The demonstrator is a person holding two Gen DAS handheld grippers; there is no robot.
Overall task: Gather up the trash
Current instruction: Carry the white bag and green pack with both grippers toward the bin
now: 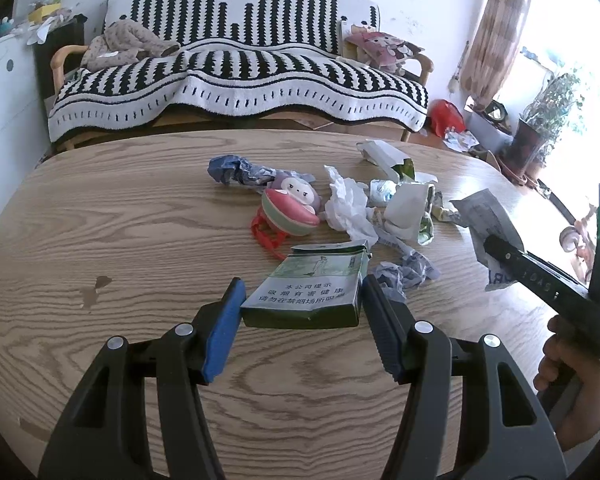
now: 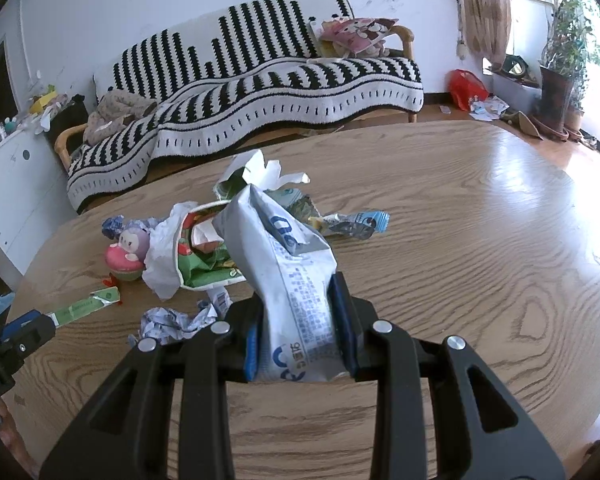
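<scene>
The left gripper (image 1: 302, 300) is holding a flat green cigarette pack (image 1: 314, 286) between its blue pads, the pack sitting just above the oval wood-grain desk (image 1: 120, 232). The right gripper (image 2: 300, 330) is clamping a crumpled white plastic wrapper with blue print (image 2: 288, 276), its pads pressing in on both sides and the upper end of the wrapper sticking up past the fingertips.

More trash is lying in a loose heap at the middle of the desk: a crumpled white tissue (image 1: 346, 204), a torn white-and-green paper bag (image 2: 204, 256), a scrunched blue-grey wrapper (image 1: 236, 170) and a balled-up piece of printed paper (image 2: 176, 320). A small pink-and-purple toy figure (image 1: 290, 206) is sitting just beside the tissue. Beyond the desk a sofa under a black-and-white striped blanket (image 1: 240, 76) is standing against the wall.
</scene>
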